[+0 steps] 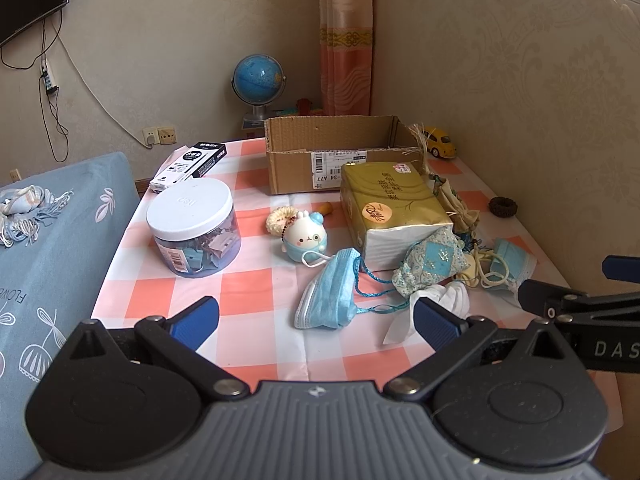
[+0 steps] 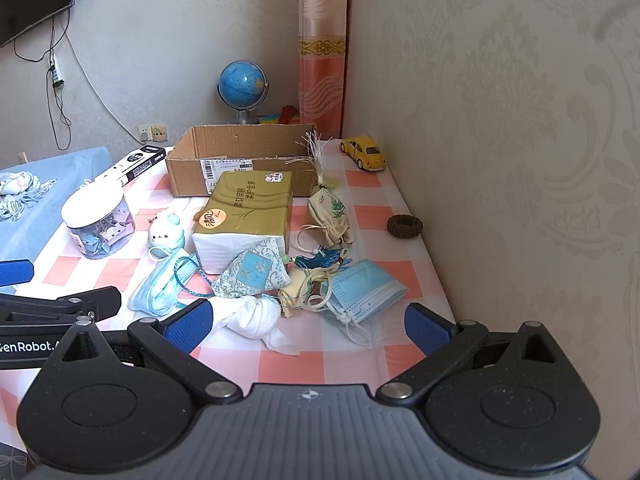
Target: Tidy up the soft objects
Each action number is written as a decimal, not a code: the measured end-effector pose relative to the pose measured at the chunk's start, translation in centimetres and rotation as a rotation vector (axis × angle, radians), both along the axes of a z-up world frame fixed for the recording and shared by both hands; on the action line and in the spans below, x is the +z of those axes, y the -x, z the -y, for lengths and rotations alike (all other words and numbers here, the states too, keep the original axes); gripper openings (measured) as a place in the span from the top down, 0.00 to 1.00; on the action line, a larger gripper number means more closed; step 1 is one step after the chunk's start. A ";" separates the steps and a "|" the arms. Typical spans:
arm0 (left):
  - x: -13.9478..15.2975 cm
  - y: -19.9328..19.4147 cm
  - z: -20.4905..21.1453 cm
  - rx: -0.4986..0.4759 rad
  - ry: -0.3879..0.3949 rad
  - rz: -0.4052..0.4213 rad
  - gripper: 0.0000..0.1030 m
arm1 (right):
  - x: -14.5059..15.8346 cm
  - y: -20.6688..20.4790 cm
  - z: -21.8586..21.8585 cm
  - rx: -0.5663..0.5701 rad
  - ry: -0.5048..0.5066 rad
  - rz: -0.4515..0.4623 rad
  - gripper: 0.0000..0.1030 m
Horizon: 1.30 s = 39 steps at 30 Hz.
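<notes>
**A:** Where are you right now?

**Me:** Both tools hang over the near edge of the checked table (image 1: 248,292). My left gripper (image 1: 316,320) is spread wide, nothing in it. The right gripper (image 2: 308,326) is gaping too, empty.

**A:** And the soft stuff?

**Me:** Heaped dead ahead. A folded blue mask (image 1: 332,288) lies just beyond my left fingers; a knotted white cloth (image 2: 250,316) sits just past my right gripper's left finger, with a patterned blue pouch (image 2: 256,272) behind it and a second mask (image 2: 364,288) ahead to the right. All tangled in cords, leaning on the gold tissue pack (image 2: 248,208).

**A:** Destination?

**Me:** My guess: the open cardboard box (image 1: 336,156) beyond the pack.

**A:** Room to move?

**Me:** Tight on my right, where the wall (image 2: 500,160) hugs the table's edge. To my left it's open cloth until the clip jar (image 1: 194,228). I expect cords may drag neighbours along.
</notes>
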State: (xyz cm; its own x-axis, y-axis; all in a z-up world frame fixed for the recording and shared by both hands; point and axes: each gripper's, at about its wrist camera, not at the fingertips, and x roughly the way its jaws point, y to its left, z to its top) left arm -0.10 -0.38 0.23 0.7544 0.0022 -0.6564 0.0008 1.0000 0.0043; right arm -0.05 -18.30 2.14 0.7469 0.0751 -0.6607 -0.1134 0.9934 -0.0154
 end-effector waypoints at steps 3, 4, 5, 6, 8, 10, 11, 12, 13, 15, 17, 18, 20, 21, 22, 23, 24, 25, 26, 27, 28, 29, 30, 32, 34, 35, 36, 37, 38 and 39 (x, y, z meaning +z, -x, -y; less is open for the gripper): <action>0.0 0.0 0.0 0.000 0.000 -0.001 0.00 | 0.0 0.0 0.0 0.000 0.001 0.000 0.00; 0.0 0.0 0.0 0.000 0.000 -0.001 0.00 | 0.0 0.0 0.0 -0.001 0.000 0.000 0.00; 0.0 -0.1 0.0 -0.001 0.000 -0.001 0.00 | 0.0 0.0 0.0 -0.001 0.000 0.000 0.00; 0.0 -0.1 0.0 -0.001 0.000 -0.002 0.00 | 0.0 0.0 0.0 0.002 0.000 0.000 0.00; -0.1 -0.1 0.0 -0.001 -0.001 -0.002 0.00 | 0.0 0.0 0.0 0.002 0.004 0.001 0.00; -0.1 -0.1 0.1 -0.002 -0.002 -0.003 0.00 | 0.0 -0.1 0.0 0.003 0.006 0.002 0.00; -0.1 -0.2 0.1 -0.003 -0.003 -0.003 0.00 | 0.0 -0.1 0.0 0.002 0.006 0.002 0.00; -0.1 -0.2 0.1 -0.004 -0.005 -0.002 0.00 | 0.0 -0.1 0.1 0.002 0.005 0.003 0.00; -0.1 -0.2 0.2 -0.004 -0.005 -0.002 0.00 | 0.0 -0.1 0.1 0.002 0.005 0.003 0.00; -0.1 -0.3 0.2 -0.005 -0.006 -0.002 0.00 | 0.0 -0.1 0.1 0.002 0.005 0.003 0.00; -0.1 -0.4 0.3 -0.005 -0.008 -0.003 0.00 | 0.0 -0.1 0.1 0.002 0.006 0.003 0.00; -0.1 -0.4 0.3 -0.005 -0.008 -0.002 0.00 | 0.0 -0.1 0.1 0.001 0.006 0.004 0.00; -0.1 -0.4 0.3 -0.006 -0.008 -0.003 0.00 | 0.0 -0.1 0.1 0.002 0.006 0.006 0.00; -0.1 -0.4 0.3 -0.006 -0.008 -0.001 0.00 | 0.0 -0.1 0.1 0.003 0.005 0.007 0.00; -0.2 -0.4 0.4 -0.009 -0.010 -0.001 0.00 | 0.0 -0.2 0.2 0.003 0.003 0.009 0.00; -0.2 -0.5 0.4 -0.011 -0.011 -0.001 0.00 | 0.1 -0.2 0.2 0.003 0.002 0.010 0.00; -0.2 -0.6 0.5 -0.012 -0.012 0.001 0.00 | 0.0 -0.3 0.2 0.004 0.002 0.011 0.00; -0.2 -0.6 0.5 -0.014 -0.012 0.004 0.00 | 0.0 -0.3 0.2 0.005 0.001 0.013 0.00; -0.2 -0.7 0.5 -0.017 -0.011 0.005 0.00 | 0.0 -0.3 0.2 0.007 0.002 0.017 0.00; -0.3 -0.7 0.5 -0.020 -0.010 0.005 0.00 | 0.0 -0.3 0.2 0.011 0.002 0.022 0.00; -0.3 -0.8 0.6 -0.023 -0.010 0.005 0.00 | 0.0 -0.3 0.2 0.016 0.002 0.025 0.00; -0.3 -0.8 0.6 -0.027 -0.010 0.008 0.00 | 0.0 -0.3 0.2 0.020 0.003 0.027 0.00; -0.3 -0.8 0.6 -0.031 -0.011 0.012 0.00 | 0.0 -0.3 0.2 0.023 0.004 0.032 0.00; -0.3 -0.9 0.6 -0.039 -0.014 0.022 0.00 | 0.0 -0.2 0.2 0.033 0.005 0.044 0.00; -0.3 -0.9 0.6 -0.048 -0.020 0.033 0.00 | 0.0 -0.2 0.2 0.040 0.006 0.052 0.00; -0.3 -0.9 0.5 -0.053 -0.023 0.038 0.00 | -0.1 -0.2 0.3 0.042 0.008 0.056 0.00; -0.4 -0.9 0.5 -0.058 -0.026 0.043 0.00 | -0.1 -0.3 0.4 0.043 0.008 0.059 0.00; -0.4 -1.0 0.5 -0.064 -0.029 0.048 0.00 | -0.2 -0.3 0.4 0.043 0.010 0.060 0.00; -0.5 -1.1 0.5 -0.072 -0.034 0.054 0.00 | -0.3 -0.5 0.5 0.044 0.010 0.059 0.00; -0.5 -1.2 0.5 -0.079 -0.040 0.058 0.00 | -0.4 -0.6 0.6 0.044 0.010 0.059 0.00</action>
